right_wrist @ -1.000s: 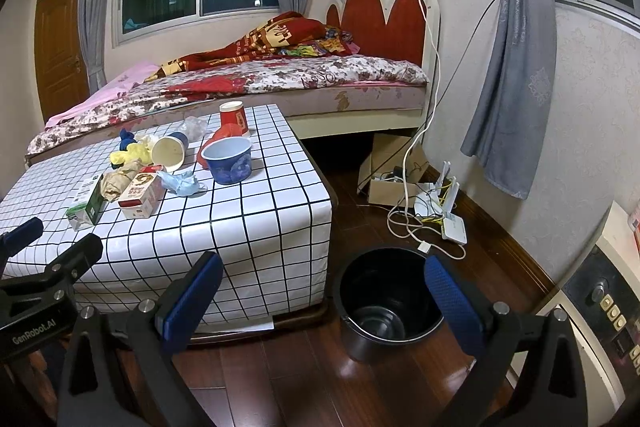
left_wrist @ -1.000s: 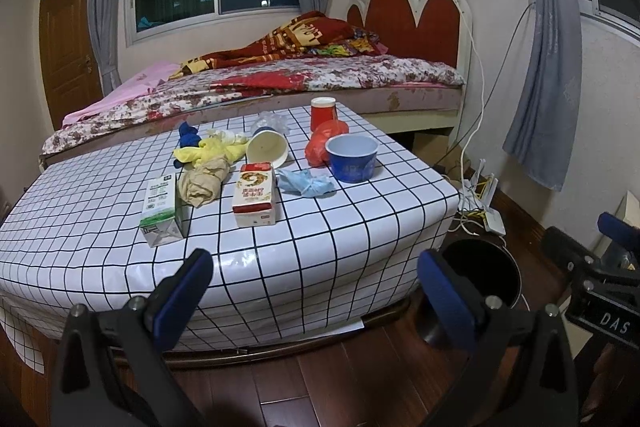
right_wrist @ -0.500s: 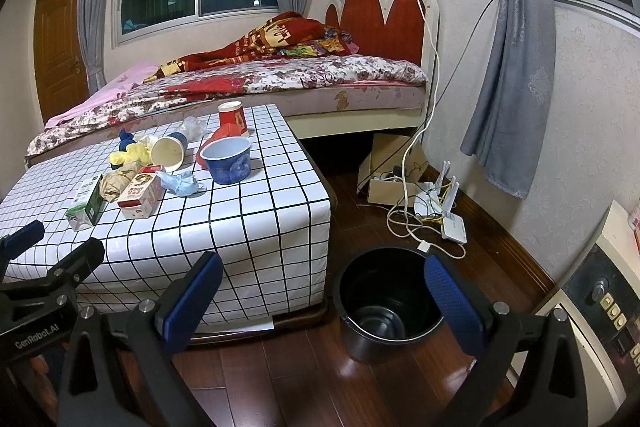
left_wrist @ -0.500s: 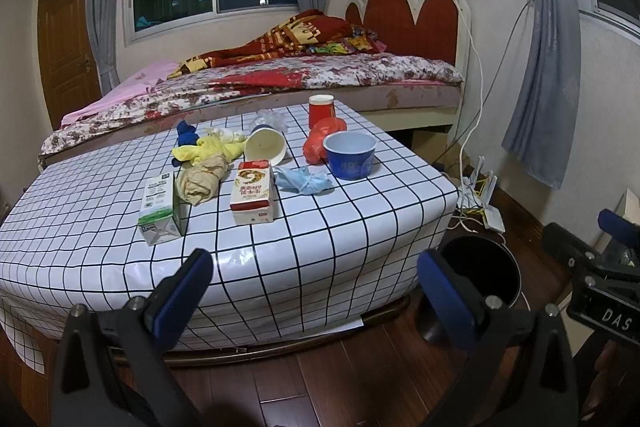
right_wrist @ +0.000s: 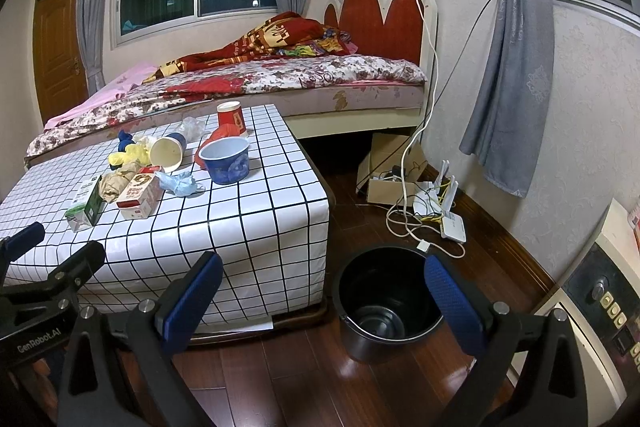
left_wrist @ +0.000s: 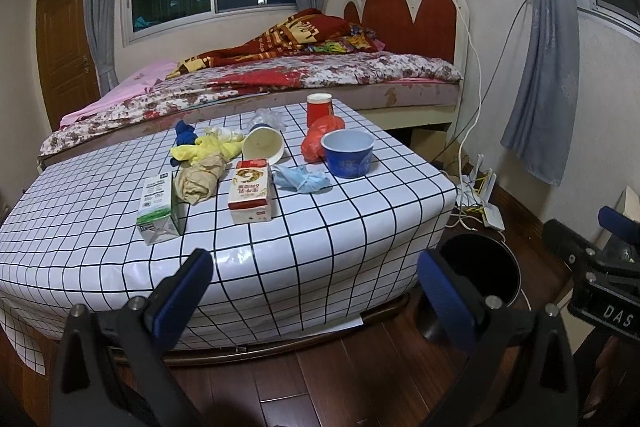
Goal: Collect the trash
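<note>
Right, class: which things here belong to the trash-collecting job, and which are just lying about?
Job:
blue bowl
tipped paper cup
red carton
green carton
blue mask
black bin

Lying about:
bed
router
curtain

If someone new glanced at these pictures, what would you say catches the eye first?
Probably the litter heaped on the checked table: a blue bowl, a tipped paper cup, cartons and crumpled wrappers. Next, the empty black bin on the floor beside the table, and both grippers' open blue fingers in the foreground.
</note>
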Motion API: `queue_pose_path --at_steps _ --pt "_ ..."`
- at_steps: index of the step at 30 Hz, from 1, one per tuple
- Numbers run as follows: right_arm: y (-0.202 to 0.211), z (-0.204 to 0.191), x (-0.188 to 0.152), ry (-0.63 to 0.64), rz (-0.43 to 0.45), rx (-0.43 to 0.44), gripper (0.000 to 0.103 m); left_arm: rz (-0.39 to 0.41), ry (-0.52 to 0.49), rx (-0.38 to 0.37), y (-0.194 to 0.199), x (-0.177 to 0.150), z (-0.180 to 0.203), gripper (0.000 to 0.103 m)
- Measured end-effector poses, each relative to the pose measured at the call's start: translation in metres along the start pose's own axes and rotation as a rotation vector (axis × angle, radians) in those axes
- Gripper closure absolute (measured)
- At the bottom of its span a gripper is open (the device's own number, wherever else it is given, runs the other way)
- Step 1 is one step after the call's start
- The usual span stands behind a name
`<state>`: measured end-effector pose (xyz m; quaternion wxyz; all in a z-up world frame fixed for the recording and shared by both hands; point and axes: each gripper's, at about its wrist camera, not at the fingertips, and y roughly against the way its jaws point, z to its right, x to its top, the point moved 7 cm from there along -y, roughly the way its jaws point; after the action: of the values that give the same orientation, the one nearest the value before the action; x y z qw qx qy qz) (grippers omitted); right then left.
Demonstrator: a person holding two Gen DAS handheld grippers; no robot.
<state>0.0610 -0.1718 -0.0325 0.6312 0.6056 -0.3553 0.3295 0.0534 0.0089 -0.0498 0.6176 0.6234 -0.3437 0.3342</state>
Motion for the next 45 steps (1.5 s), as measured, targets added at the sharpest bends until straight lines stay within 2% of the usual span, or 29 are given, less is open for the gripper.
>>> queue_pose_path --at_steps 18,27,34,40,43,45 --pt "-0.001 0.000 -0.002 0.005 -0.006 0.003 0.001 -0.006 0.001 0.003 -0.001 -0.001 0.004 0.001" --pt "-0.010 -0.008 -0.002 0.018 -0.014 0.025 0.001 -0.018 0.011 0.023 -0.007 0.001 -0.010 0.001" --pt "-0.034 -0.025 0.001 0.047 -0.025 0.098 0.001 -0.032 0.041 0.105 -0.024 -0.002 -0.050 0.001" --pt "-0.063 -0.065 0.012 0.114 -0.004 0.205 0.001 -0.038 0.078 0.190 -0.042 -0.006 -0.095 0.001" --pt "-0.084 -0.092 0.021 0.141 -0.003 0.269 0.010 -0.044 0.111 0.236 -0.054 -0.008 -0.122 0.001" --pt "-0.099 -0.111 0.025 0.161 -0.009 0.307 0.013 -0.047 0.127 0.269 -0.064 -0.009 -0.138 0.001"
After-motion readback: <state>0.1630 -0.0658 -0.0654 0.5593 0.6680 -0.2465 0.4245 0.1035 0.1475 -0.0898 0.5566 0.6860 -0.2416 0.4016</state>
